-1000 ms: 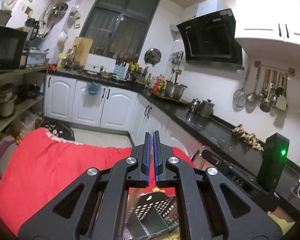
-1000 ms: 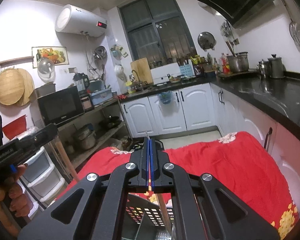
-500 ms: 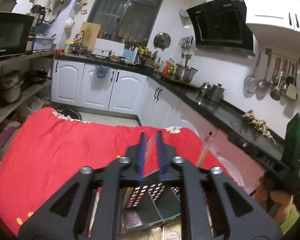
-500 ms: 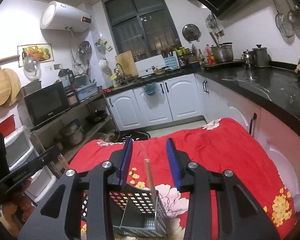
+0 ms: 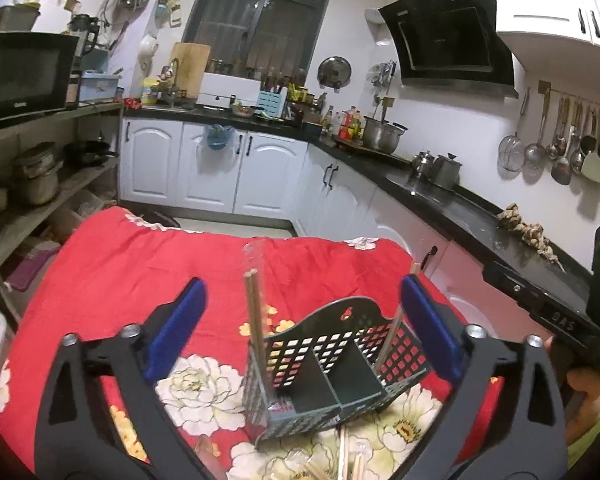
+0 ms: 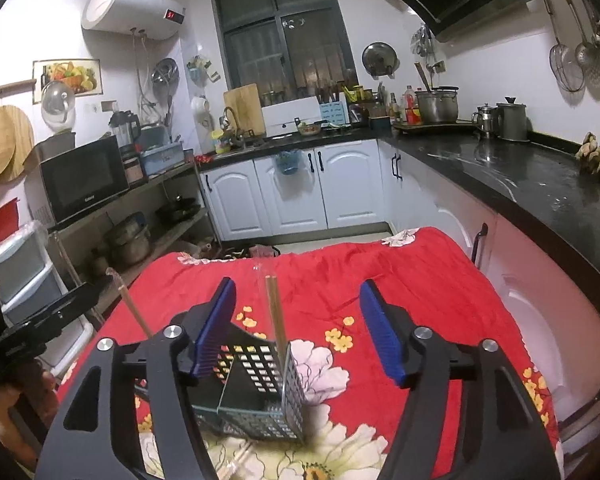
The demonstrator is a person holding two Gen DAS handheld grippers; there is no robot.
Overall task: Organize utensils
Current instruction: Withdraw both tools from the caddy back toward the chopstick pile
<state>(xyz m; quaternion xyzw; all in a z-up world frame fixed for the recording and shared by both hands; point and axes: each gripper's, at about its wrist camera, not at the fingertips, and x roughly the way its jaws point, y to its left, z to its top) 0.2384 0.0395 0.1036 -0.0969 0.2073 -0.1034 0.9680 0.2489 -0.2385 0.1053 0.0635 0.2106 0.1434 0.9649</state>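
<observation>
Left wrist view: the left gripper (image 5: 300, 324) has its jaws opening, spread very wide, the blue pads pressing on nothing; between them, apart from both, stands a pair of chopsticks (image 5: 253, 312) in a clear sleeve, lower end down in the left compartment of the dark perforated basket (image 5: 340, 364); it leans on the basket's left wall, which seems to be what holds it up; a second pair (image 5: 396, 320) rises from the right compartment, close by the right pad, whether touching I cannot tell; the basket sits on the red flowered cloth (image 5: 120, 264) covering the table, placed near so both hands reach it; more chopsticks (image 5: 348, 460) lie loose on the cloth just in front, likely waiting their turn; the person's other hand (image 5: 584, 388) shows at the right edge.

Right wrist view: the right gripper (image 6: 296, 324) has its jaws opening too, about two thirds apart, empty; a sleeved pair of chopsticks (image 6: 276, 316) stands free between them in the basket (image 6: 256, 396), against the near right corner; the other pair (image 6: 134, 312) slants up at the left; the basket is a slotted two-compartment rack with a raised back, each side holding one pair, so sorting looks under way.
</observation>
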